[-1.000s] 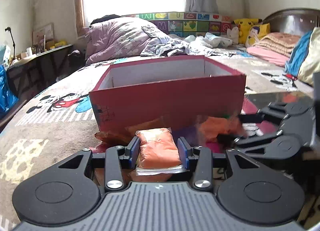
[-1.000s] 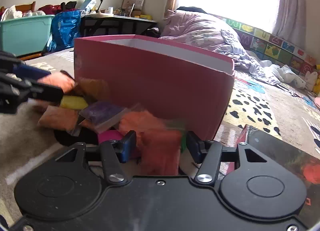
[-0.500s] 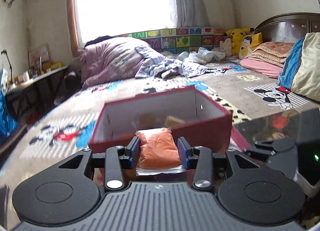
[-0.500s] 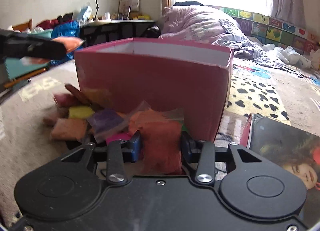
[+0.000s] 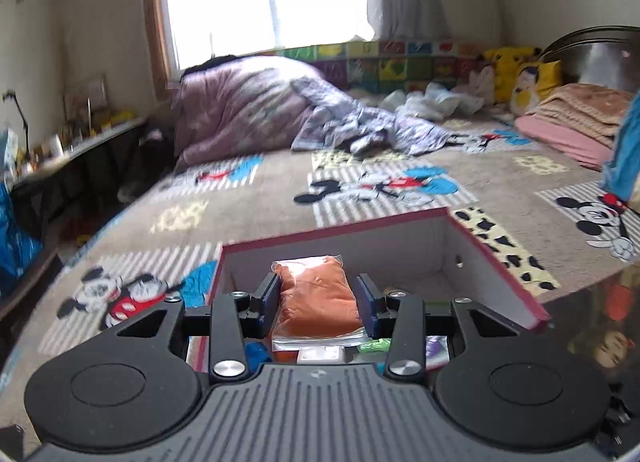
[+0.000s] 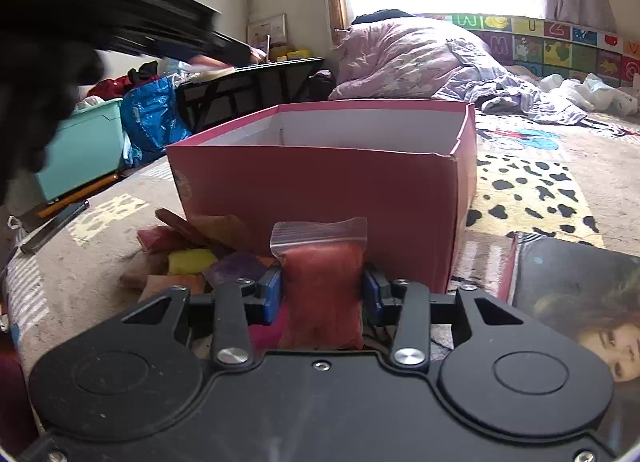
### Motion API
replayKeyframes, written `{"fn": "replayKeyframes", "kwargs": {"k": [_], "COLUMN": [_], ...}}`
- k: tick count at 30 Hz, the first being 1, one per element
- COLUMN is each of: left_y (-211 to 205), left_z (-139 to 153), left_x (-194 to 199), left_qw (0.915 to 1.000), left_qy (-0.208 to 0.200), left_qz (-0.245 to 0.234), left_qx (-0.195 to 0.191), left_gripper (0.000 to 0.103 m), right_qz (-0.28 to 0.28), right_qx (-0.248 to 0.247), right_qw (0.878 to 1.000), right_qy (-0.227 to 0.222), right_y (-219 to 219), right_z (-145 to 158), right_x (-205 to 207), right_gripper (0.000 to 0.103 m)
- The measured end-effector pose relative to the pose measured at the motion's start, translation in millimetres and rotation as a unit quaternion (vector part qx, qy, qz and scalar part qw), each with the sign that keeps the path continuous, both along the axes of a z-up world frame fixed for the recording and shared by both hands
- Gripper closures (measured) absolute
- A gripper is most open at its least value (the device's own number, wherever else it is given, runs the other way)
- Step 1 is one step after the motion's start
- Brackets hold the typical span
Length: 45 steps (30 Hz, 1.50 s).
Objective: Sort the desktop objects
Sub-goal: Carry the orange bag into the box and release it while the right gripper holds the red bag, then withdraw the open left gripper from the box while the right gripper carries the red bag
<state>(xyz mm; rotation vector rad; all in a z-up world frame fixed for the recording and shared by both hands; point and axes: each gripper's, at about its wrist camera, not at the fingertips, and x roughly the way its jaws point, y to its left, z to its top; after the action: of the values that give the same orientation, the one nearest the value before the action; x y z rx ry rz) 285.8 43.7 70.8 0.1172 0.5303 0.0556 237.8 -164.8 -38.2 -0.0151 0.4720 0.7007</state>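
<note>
My left gripper (image 5: 317, 304) is shut on an orange packet (image 5: 316, 300) in a clear bag and holds it above the open red box (image 5: 496, 266), over its inside. Small coloured items lie on the box floor (image 5: 372, 346). My right gripper (image 6: 321, 294) is shut on a red packet (image 6: 322, 282) and holds it upright in front of the red box's (image 6: 320, 189) near wall. A pile of coloured packets (image 6: 188, 258) lies on the bed left of the box. The left gripper's body shows blurred at the upper left of the right wrist view (image 6: 80, 13).
The box stands on a bed with a cartoon-print cover (image 5: 380, 185). A glossy magazine (image 6: 572, 294) lies right of the box. A rumpled quilt (image 5: 248, 109) lies at the back. A teal bin (image 6: 80, 149), blue bag (image 6: 152, 117) and dark desk (image 6: 256, 77) stand at the left.
My left gripper has risen with the orange packet from in front of the box to over its open top. My right gripper has shut on the red packet and lifted it slightly.
</note>
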Motion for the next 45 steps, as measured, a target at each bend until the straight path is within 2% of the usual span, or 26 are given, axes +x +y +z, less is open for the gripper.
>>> {"fn": "replayKeyframes", "kwargs": {"k": [4,10,19,23,27,30,33,37,39,42,45], "left_y": [8,9,15,16,14,7,-2,-7,-8,-11,-7], "left_z": [-20,-48,-57,-58,-49,-37,-23,-4,-2,-8,-29], "left_x": [33,69,94,94,81,57,25,-26,-49,-81,-103], "left_qw": [0.9989,0.9955,0.9908,0.9895,0.9917,0.9953,0.9973,0.9988,0.9988,0.9983,0.9973], "left_qy": [0.04,0.089,0.122,0.129,0.109,0.076,0.044,0.014,0.012,0.015,0.046], "left_qz": [0.015,0.032,0.058,0.066,0.067,0.057,0.049,0.042,0.043,0.053,0.054], "left_qx": [-0.018,-0.005,0.001,0.004,0.008,0.02,0.034,0.021,0.02,0.021,-0.019], "left_gripper": [0.063,0.063,0.063,0.051,0.049,0.048,0.048,0.045,0.036,0.033,0.032], "right_qz": [0.005,0.011,0.019,0.02,0.02,0.018,0.012,0.004,-0.001,-0.007,-0.017], "right_qx": [0.008,0.011,0.012,0.012,0.011,0.008,0.01,0.013,0.014,0.017,0.022], "right_qw": [1.0,1.0,0.999,0.999,0.999,0.999,0.999,0.999,0.999,0.999,0.999], "right_qy": [0.007,0.017,0.027,0.03,0.033,0.033,0.035,0.036,0.037,0.038,0.041], "right_y": [0,2,3,3,2,2,0,-3,-5,-7,-12], "right_z": [0,-2,-5,-6,-7,-8,-9,-11,-12,-13,-14], "right_x": [2,5,7,8,9,9,8,6,5,3,-2], "right_gripper": [0.063,0.063,0.063,0.063,0.063,0.063,0.063,0.063,0.063,0.063,0.063]}}
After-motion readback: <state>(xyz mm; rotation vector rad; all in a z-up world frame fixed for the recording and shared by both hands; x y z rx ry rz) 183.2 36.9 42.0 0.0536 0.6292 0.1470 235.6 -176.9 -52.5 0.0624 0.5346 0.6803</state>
